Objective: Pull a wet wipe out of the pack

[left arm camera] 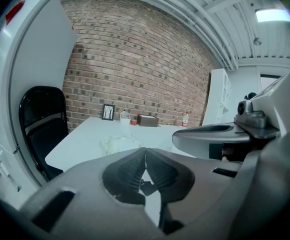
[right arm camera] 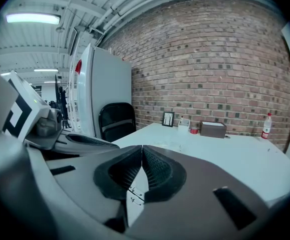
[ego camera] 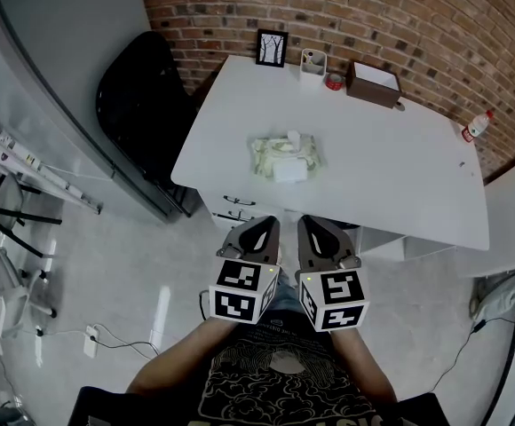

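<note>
A pale wet wipe pack (ego camera: pixel 282 156) lies on the white table (ego camera: pixel 391 176), near its front edge, with a white flap on top. It shows faintly as the pack (left arm camera: pixel 119 144) in the left gripper view. My left gripper (ego camera: pixel 259 226) and right gripper (ego camera: pixel 313 224) hang side by side in front of the table, short of its edge and apart from the pack. Both are shut with nothing between the jaws, as the left gripper (left arm camera: pixel 145 150) and right gripper (right arm camera: pixel 142 148) show in their own views.
At the table's back stand a small framed picture (ego camera: pixel 272 48), a white cup (ego camera: pixel 312 62), a red tape roll (ego camera: pixel 334 82) and a brown box (ego camera: pixel 373 82). A small bottle (ego camera: pixel 476 126) is at the far right. A black chair (ego camera: pixel 142 105) stands left of the table.
</note>
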The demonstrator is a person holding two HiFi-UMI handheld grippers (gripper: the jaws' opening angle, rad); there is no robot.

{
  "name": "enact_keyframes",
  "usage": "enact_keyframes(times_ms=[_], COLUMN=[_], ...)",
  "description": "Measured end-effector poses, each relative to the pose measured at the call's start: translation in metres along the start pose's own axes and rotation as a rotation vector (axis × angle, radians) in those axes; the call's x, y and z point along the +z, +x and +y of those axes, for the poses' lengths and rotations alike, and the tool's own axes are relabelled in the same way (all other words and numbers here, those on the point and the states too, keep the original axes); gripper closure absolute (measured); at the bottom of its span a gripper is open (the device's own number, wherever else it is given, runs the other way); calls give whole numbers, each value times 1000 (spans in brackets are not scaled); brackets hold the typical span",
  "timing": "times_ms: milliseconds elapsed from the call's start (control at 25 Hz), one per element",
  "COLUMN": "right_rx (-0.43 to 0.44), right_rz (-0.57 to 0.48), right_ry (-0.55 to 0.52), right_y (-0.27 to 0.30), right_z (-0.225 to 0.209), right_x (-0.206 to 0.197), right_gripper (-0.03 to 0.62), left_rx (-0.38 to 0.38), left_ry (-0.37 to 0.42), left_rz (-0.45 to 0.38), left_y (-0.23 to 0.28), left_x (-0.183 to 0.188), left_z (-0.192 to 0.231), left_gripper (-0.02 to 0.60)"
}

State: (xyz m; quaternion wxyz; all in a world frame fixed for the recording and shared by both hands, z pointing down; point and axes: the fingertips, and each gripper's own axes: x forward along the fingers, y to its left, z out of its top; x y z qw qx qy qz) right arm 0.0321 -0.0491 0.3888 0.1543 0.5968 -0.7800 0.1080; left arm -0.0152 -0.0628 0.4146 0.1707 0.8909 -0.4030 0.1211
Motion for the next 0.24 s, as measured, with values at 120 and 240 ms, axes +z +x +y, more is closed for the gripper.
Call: enact_keyframes(times_ms=[120,240], right_rx=[-5,-8], right_rz=[-1,0], right_ry=[2,4], right_y=[-1,-1], right_z=[-2,-5], right_x=[0,0], right_gripper=[576,576], left_rx=[0,-3], left_ry=[0,3], left_rz=[-2,1], left_y=[1,3], left_x=[1,1], left_z=[-1,-2], left_gripper=[569,569])
